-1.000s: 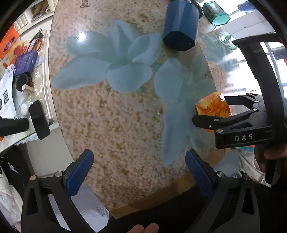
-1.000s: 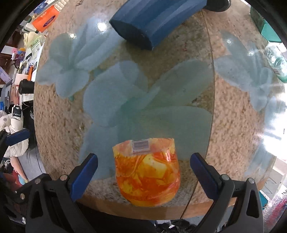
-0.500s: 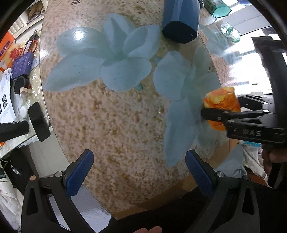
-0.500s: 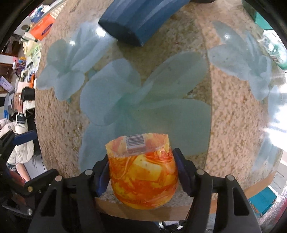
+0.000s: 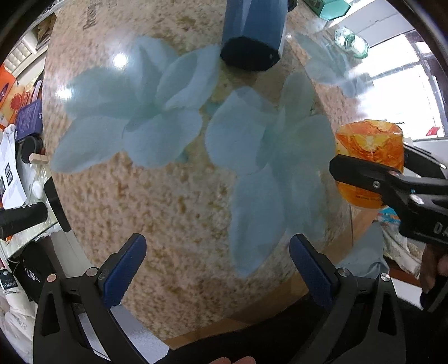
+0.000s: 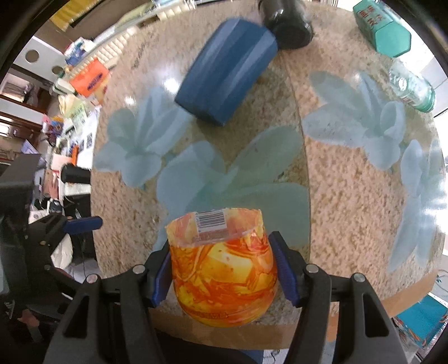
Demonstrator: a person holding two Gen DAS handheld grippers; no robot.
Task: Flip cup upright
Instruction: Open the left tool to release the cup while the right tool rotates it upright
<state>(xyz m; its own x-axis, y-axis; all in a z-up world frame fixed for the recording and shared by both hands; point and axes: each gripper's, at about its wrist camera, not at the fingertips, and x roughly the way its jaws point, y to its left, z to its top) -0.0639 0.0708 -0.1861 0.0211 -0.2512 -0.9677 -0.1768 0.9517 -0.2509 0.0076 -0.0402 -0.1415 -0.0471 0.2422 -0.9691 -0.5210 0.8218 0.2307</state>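
Observation:
An orange and yellow swirled cup (image 6: 222, 266) is upside down, its base with a barcode sticker facing up. My right gripper (image 6: 224, 273) is shut on its sides and holds it raised above the table's front edge. In the left wrist view the cup (image 5: 369, 148) is at the right, clamped by the right gripper (image 5: 372, 170). My left gripper (image 5: 215, 268) is open and empty over the front of the table, well left of the cup.
The round speckled table (image 6: 350, 196) has pale blue flower prints. A blue faceted container (image 6: 226, 70) lies on its side at the back, a dark jar (image 6: 288, 22) behind it. A teal box (image 6: 380, 30) and a clear bottle (image 6: 411, 86) are at the back right.
My right gripper closed on the cup and lifted it off the table. The left gripper stayed open and drifted slightly.

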